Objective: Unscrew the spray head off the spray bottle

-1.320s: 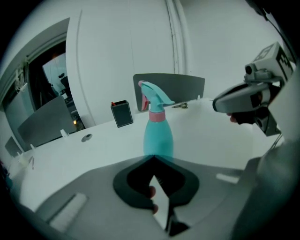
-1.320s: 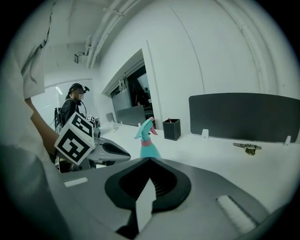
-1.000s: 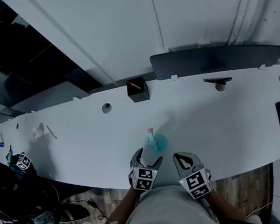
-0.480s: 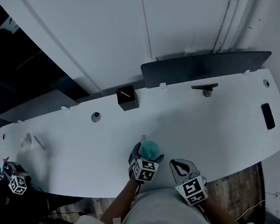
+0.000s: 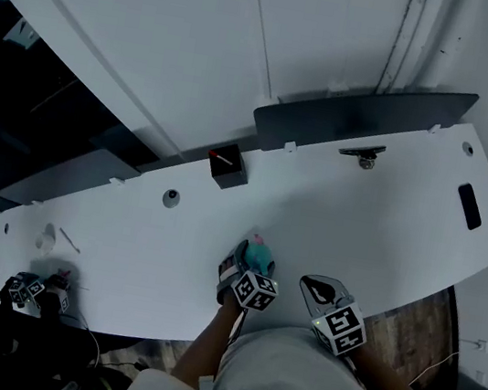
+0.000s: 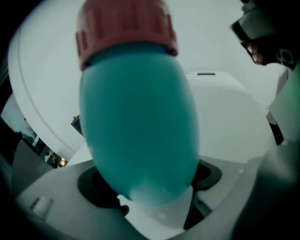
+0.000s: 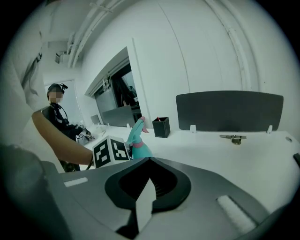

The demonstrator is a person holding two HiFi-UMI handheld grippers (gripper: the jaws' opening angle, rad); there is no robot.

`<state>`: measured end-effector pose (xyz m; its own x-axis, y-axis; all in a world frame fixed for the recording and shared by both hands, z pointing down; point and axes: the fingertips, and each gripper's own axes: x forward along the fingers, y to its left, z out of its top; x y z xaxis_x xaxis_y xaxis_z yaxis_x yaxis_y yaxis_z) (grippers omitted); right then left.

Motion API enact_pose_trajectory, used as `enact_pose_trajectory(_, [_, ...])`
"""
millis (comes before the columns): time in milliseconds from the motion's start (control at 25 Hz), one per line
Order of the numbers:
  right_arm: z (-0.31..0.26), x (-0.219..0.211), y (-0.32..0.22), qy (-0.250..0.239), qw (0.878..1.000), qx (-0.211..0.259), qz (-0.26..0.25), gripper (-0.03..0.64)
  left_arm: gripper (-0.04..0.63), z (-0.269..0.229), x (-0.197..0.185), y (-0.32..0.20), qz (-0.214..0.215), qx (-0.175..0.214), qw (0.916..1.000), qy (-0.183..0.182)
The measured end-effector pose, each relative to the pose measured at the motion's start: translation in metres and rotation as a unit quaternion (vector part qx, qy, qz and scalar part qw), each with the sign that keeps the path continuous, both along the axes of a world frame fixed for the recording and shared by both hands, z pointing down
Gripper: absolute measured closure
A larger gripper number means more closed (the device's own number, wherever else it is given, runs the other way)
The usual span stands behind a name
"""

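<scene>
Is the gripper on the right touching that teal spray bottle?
Apart. In the head view the right gripper sits clear of the spray bottle, with a plain gap between them.

My left gripper (image 5: 245, 264), at six o'clock, has just been closing its jaws around the spray bottle (image 6: 140, 126); my right gripper (image 5: 324, 292), at five o'clock, is clamped shut, empty.

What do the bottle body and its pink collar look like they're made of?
The bottle body looks like teal plastic: smooth, opaque, evenly coloured, without hard glare. The collar is probably stiffer pink-red plastic, with vertical grip ridges moulded round it.
</scene>
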<state>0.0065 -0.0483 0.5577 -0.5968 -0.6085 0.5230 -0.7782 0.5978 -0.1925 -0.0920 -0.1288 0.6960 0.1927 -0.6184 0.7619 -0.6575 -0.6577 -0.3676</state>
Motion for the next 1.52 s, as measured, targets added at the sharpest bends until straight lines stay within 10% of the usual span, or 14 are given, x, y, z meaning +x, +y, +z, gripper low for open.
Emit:
enact_pose_trajectory(240, [-0.01,-0.023,-0.008,-0.187,0.973,-0.134,-0.01,0.614,0.176,-0.017,-0.035,-0.003,0.058,0.046,0.9823,-0.172])
enact_pose_trajectory(280, [-0.017,-0.03,-0.009,-0.227,0.961,-0.158,-0.021,0.609,0.176,-0.02,-0.041,-0.004,0.06,0.049,0.9779,-0.194])
enact_pose_trajectory(360, [-0.031,-0.044,-0.011,-0.289,0.934,-0.205,-0.043,0.342,0.176,-0.029,-0.056,-0.008,0.055,0.056,0.9695,-0.232])
enact_pose_trajectory(600, [-0.036,-0.079,-0.027,-0.395,0.857,-0.331,0.008,0.337,0.176,-0.065,-0.078,-0.016,0.066,0.089,0.9313,-0.347])
enact_pose_trajectory(760, [-0.024,-0.091,-0.046,-0.443,0.802,-0.394,0.078,0.398,0.176,-0.08,-0.066,-0.012,0.077,0.093,0.9385,-0.324])
enact_pose_trajectory(920, [-0.018,-0.094,-0.048,-0.406,0.824,-0.388,0.076,0.486,0.176,-0.084,-0.062,-0.011,0.085,0.096,0.937,-0.325])
enact_pose_trajectory(1040, [-0.015,-0.094,-0.044,-0.378,0.842,-0.38,0.065,0.494,0.176,-0.106,-0.076,-0.021,0.093,0.143,0.8942,-0.414])
enact_pose_trajectory(1200, [-0.017,-0.091,-0.046,-0.301,0.899,-0.318,0.002,0.509,0.176,-0.078,-0.05,-0.008,0.095,0.089,0.95,-0.284])
enact_pose_trajectory(1320, [-0.021,-0.089,-0.046,-0.194,0.951,-0.228,-0.077,0.517,0.178,-0.08,-0.05,-0.005,0.102,0.084,0.9524,-0.275])
enact_pose_trajectory(1520, [-0.031,-0.086,-0.046,-0.083,0.973,-0.145,-0.16,0.506,0.179,-0.088,-0.058,-0.002,0.114,0.083,0.9428,-0.302])
